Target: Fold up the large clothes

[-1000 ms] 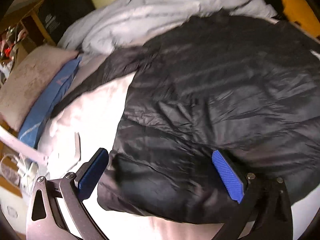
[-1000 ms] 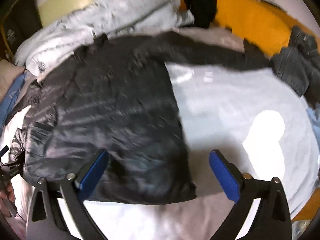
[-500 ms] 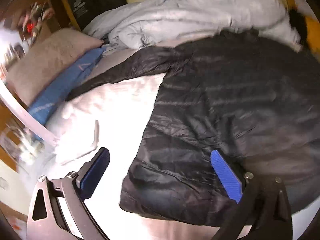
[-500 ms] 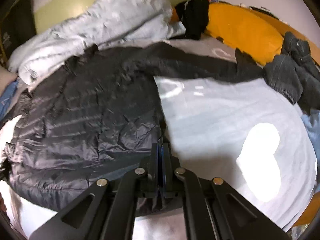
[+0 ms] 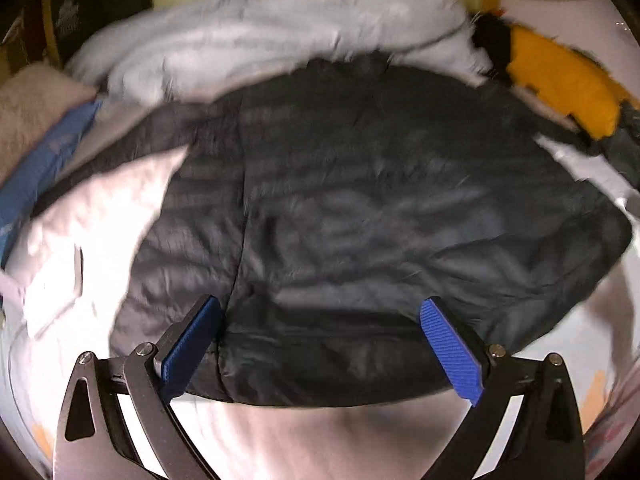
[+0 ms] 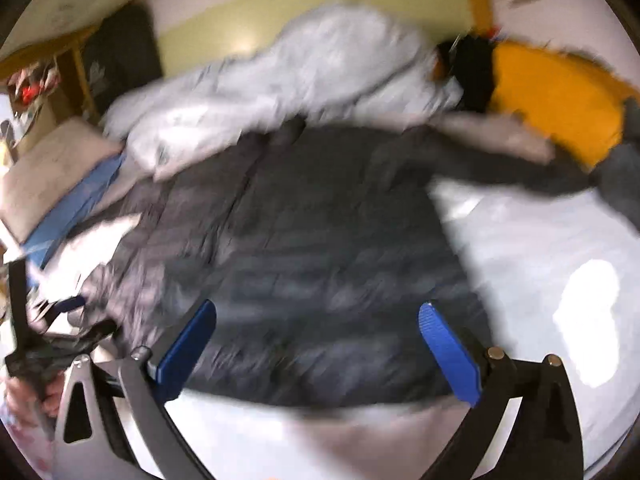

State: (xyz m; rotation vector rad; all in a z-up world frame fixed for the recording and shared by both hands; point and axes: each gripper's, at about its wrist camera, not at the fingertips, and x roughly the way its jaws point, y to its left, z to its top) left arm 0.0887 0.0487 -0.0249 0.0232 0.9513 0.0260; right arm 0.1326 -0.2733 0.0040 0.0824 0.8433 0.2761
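Released from the jacket's right hem a moment ago, the right gripper's jaws are opening again, and both cameras have swung toward the garment's middle.

Left wrist view: the left gripper [image 5: 320,344] tilts down over the black quilted jacket [image 5: 360,200], jaws wide, nothing pinched between them. The jacket lies flat on the white bed sheet [image 5: 100,220], near hem just beyond the blue pads [image 5: 448,344]; bare sheet shows along the near edge and at left. A rumpled pale duvet [image 5: 280,32] is heaped at the far side.

Right wrist view, blurred: the right gripper [image 6: 316,352] hangs over the jacket's near hem, jaws spread, nothing between them. One sleeve stretches far right toward a yellow cushion [image 6: 560,100]; open sheet lies right.
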